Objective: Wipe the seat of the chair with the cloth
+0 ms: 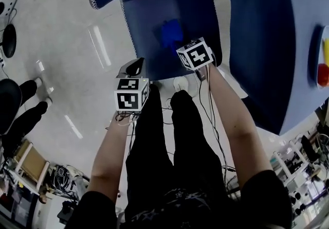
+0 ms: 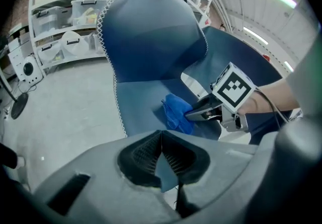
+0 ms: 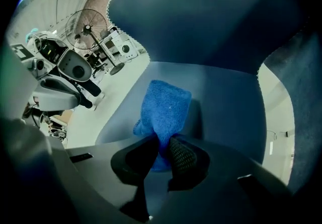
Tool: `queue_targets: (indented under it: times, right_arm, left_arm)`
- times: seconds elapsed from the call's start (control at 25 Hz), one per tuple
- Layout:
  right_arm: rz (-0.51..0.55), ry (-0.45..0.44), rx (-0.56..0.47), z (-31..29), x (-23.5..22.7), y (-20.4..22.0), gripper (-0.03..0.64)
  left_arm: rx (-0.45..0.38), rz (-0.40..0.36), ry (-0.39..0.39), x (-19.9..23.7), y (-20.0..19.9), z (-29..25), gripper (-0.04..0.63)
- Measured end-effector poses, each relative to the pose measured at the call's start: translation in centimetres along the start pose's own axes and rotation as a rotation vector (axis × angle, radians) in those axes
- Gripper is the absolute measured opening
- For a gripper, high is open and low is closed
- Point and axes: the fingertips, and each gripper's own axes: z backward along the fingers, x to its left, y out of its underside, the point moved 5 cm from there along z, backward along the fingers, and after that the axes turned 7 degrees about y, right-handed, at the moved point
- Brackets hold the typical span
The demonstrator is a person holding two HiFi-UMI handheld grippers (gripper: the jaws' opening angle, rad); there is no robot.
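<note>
Right tongs [image 3: 162, 148] pinch fluffy blue terry cloth [image 3: 168, 104] lying just ahead on smooth seat [image 3: 226, 102]; left tongs [image 2: 161, 143] closed, empty, hovering behind.

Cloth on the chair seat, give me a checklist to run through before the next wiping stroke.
1. Cloth clamped in the right gripper jaws: ok.
2. Cloth touching the seat: ok.
3. Seat ahead of the cloth free of other things: ok.
4. Left gripper held off the seat, jaws shut on nothing: ok.
5. Dirt left on the seat: cannot tell.
</note>
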Motion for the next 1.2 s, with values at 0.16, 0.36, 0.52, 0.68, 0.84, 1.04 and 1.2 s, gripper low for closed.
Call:
queue_targets:
  times: [0.16,0.36,0.52,0.68,0.84,1.04,1.2]
  right_arm:
    - [-0.015,0.036,0.007,1.2,-2.7,1.1,0.057]
    - [-0.071,0.096,0.008,2.8,-8.4,3.6,0.057]
    - [-0.132,0.113,0.007,3.3,-12.1,6.0,0.057]
    - [-0.156,0.131,0.007,4.0,-13.9,7.2,0.057]
    - [-0.154,0.138,0.011,4.6,-15.2,8.1,0.057]
    - [-0.157,0.159,0.022,5.4,-16.1,8.7,0.057]
    - [-0.142,0.140,-0.003,6.4,-14.6,8.3,0.055]
  left_arm:
    - [0.001,-0.017,0.010,-1.5,-0.8,-0.4,0.020]
    - [0.006,-0.035,0.003,-4.4,-1.4,-2.3,0.020]
    - [0.010,-0.039,-0.007,-6.6,-1.3,-3.9,0.020]
    - [0.006,-0.034,-0.021,-8.4,-0.9,-4.2,0.020]
    - [-0.003,-0.010,-0.044,-10.1,-0.2,-4.1,0.020]
    - [-0.013,0.015,-0.065,-11.1,0.4,-3.4,0.020]
    - [-0.022,0.032,-0.087,-10.8,1.0,-2.3,0.020]
